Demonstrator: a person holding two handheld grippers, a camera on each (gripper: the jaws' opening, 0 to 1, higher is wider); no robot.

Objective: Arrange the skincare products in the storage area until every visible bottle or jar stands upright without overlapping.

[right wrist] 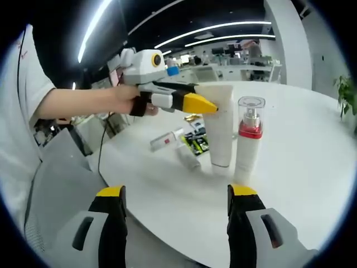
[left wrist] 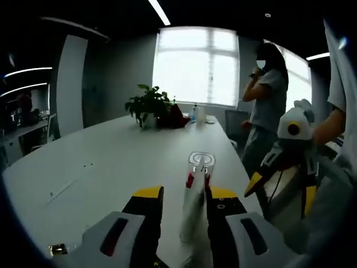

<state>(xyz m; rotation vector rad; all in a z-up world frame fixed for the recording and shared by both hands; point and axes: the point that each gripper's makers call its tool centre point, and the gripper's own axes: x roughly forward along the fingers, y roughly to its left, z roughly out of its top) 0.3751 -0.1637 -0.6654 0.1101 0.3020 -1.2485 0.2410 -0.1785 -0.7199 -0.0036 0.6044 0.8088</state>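
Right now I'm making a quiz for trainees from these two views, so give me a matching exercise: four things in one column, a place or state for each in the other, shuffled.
Things:
1. white tube
2. pump bottle
3. potted plant
4. right gripper

States:
A. at the table's far end, by the window
B. open, holding nothing
C. standing upright, red band under a clear cap
D. standing on its cap between the left gripper's jaws

Pairs: 1-D, 2-C, 3-A, 4-B
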